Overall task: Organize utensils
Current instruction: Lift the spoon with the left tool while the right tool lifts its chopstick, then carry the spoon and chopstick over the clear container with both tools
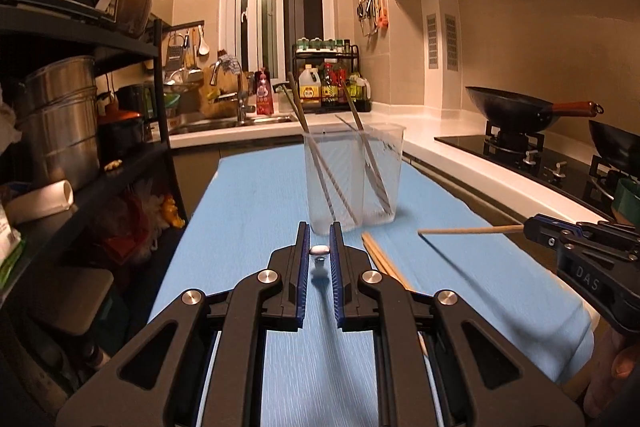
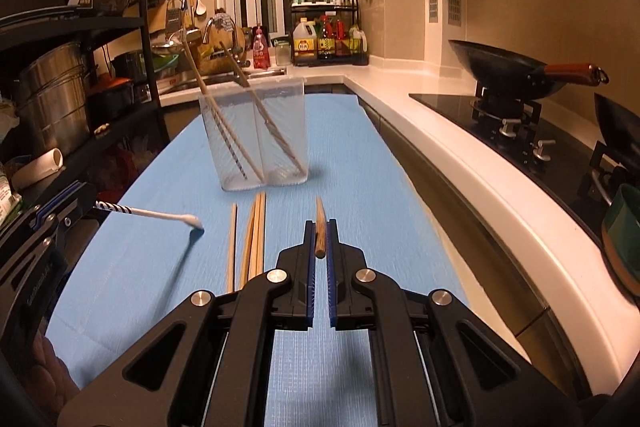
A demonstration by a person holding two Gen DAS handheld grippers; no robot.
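The left gripper (image 1: pixel 319 241) is clenched on the striped handle end of a white spoon (image 2: pixel 160 215), which sticks out sideways from its jaws with the bowl just above the blue mat (image 2: pixel 340 155); in the left wrist view the spoon shows only end-on as a small pale knob between the blue pads. The right gripper (image 2: pixel 320 233) is clenched on 1 wooden chopstick (image 1: pixel 468 230), gripped near one end, the rest pointing out level over the mat and clear of it. A clear plastic holder (image 1: pixel 354 175) stands upright on the mat ahead of both grippers, split by a wall into 2 compartments; utensils lean in each one, their handles rising above the rim and tilting to the left, and at least 1 in the left compartment has a striped shaft. Loose chopsticks (image 2: pixel 252 239) lie flat on the mat between the 2 grippers, just in front of the holder: 1 lies apart on the left and 2 or 3 lie close together beside it. A white countertop (image 2: pixel 460 147) runs along the right of the mat, with a black wok (image 1: pixel 516 109) on a gas hob (image 1: pixel 532 155) beyond it, and a dark shelf rack (image 1: pixel 80 131) holding steel pots stands to the left
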